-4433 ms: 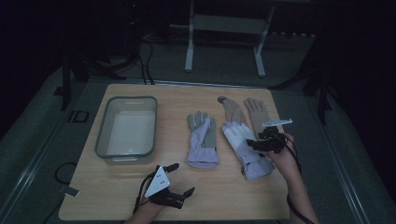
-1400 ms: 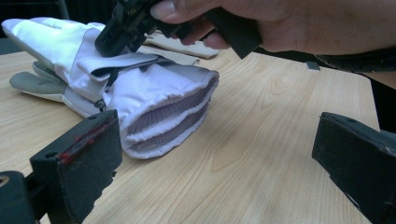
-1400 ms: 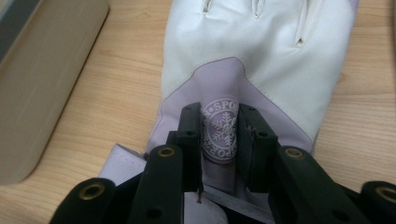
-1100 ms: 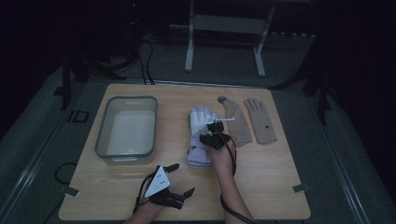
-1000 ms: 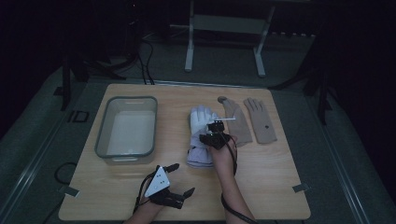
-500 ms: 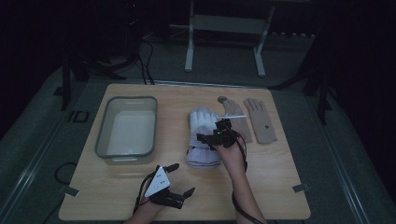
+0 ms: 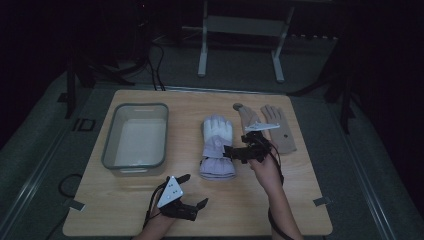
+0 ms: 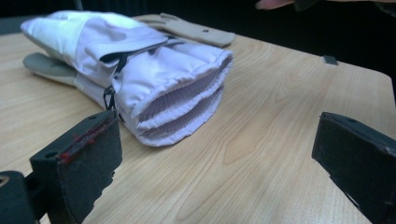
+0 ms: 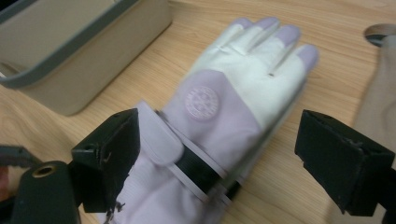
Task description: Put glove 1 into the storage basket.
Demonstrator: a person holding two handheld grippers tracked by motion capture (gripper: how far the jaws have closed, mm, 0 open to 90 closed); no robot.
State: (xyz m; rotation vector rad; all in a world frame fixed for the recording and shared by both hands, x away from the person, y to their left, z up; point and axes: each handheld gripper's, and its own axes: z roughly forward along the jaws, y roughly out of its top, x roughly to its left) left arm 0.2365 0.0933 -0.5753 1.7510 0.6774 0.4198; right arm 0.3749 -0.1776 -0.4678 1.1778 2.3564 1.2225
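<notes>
Two lavender and white ski gloves (image 7: 216, 145) lie stacked at the table's middle, cuffs toward me; the left gripper view shows both cuffs (image 8: 180, 105). My right gripper (image 7: 232, 154) hovers just right of the stack, open. Its jaws have just been opening and stand wide above the top glove (image 9: 233, 100) without pressing on it. My left gripper (image 7: 196, 190) rests near the front edge, open, its jaws (image 8: 219, 154) pointing at the cuffs with nothing between them. A pair of tan gloves (image 7: 280, 132) lies flat to the right.
A grey bin (image 7: 116, 150) with a pale inside stands at the left of the wooden table (image 7: 300, 200); its wall (image 9: 84, 70) is close to the stacked gloves. A small round disc (image 7: 238, 106) lies by the tan gloves. Dark floor and a stand lie beyond.
My right gripper brought the second lavender glove from the right onto the first, let go of it, then drew back rightward and upward. The left gripper has not moved.
</notes>
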